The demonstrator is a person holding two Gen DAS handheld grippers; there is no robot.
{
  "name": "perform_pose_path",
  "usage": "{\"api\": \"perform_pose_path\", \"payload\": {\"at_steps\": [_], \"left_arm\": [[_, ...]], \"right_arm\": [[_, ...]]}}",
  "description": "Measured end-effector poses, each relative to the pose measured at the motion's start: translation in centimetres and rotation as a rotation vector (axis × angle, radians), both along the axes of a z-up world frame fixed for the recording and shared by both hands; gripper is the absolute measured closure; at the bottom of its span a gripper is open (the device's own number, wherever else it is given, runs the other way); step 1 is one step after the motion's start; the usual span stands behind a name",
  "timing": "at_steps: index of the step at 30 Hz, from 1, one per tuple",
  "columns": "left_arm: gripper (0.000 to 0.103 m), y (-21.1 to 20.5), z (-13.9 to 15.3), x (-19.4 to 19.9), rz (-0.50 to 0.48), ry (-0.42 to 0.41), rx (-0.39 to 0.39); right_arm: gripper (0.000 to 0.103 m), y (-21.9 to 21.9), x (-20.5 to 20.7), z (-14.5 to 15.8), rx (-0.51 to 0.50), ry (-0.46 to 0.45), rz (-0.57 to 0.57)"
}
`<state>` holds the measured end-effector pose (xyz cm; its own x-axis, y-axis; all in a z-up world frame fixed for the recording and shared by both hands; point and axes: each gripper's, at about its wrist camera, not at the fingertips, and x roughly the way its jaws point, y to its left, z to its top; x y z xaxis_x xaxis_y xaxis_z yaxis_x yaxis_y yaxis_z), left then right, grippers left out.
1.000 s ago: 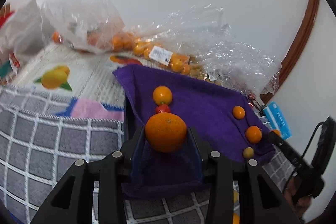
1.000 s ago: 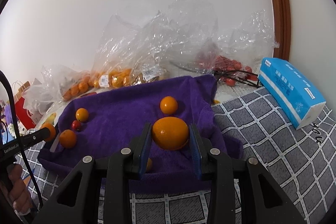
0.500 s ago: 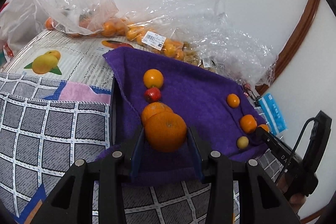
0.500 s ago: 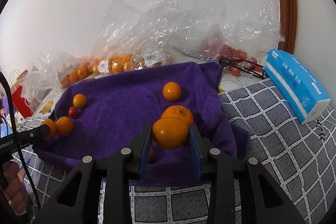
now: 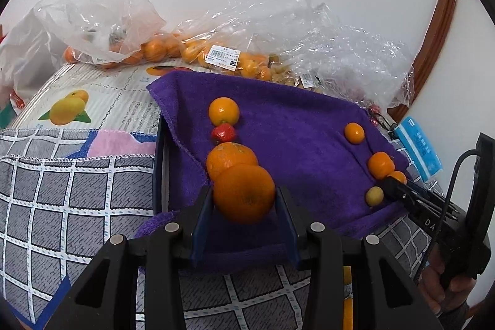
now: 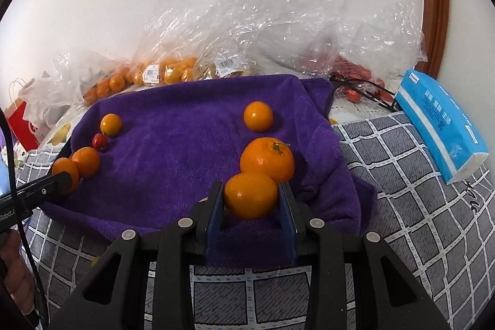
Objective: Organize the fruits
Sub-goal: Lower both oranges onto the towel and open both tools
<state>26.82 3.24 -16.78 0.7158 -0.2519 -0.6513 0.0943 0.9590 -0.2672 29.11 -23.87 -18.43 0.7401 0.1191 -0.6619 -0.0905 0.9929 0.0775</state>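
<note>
Left wrist view shows your left claw (image 5: 244, 203) squeezing a big orange (image 5: 244, 193) low over the near edge of the purple towel (image 5: 294, 126). Just behind it a row runs away from you: another orange (image 5: 230, 158), a small red fruit (image 5: 223, 134), then a smaller orange (image 5: 224, 111). Your right claw (image 6: 251, 200) grips a smooth orange fruit (image 6: 250, 195) just in front of a stemmed orange (image 6: 267, 159), with one more round fruit (image 6: 258, 116) farther back. So two rows are started, and both held fruits look ready to go down at the near ends. Many fruits are left in the plastic bags (image 6: 173, 70) behind the towel, so there is lots to do.
</note>
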Motion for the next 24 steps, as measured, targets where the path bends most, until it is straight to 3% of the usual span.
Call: {"api": "perform_pose_path", "payload": {"at_steps": [13, 20, 24], "left_arm": [[0.064, -1.7, -0.4, 0.1, -0.014, -0.01, 0.106], [0.062, -1.6, -0.3, 0.1, -0.021, -0.007, 0.091], [0.055, -1.4, 0.0, -0.1, -0.027, -0.026, 0.073]], "right_arm": [[0.068, 0.2, -0.2, 0.0, -0.017, -0.003, 0.0], [0.068, 0.3, -0.3, 0.1, -0.011, 0.001, 0.005], [0.068, 0.3, -0.3, 0.1, -0.009, 0.0, 0.006]]}}
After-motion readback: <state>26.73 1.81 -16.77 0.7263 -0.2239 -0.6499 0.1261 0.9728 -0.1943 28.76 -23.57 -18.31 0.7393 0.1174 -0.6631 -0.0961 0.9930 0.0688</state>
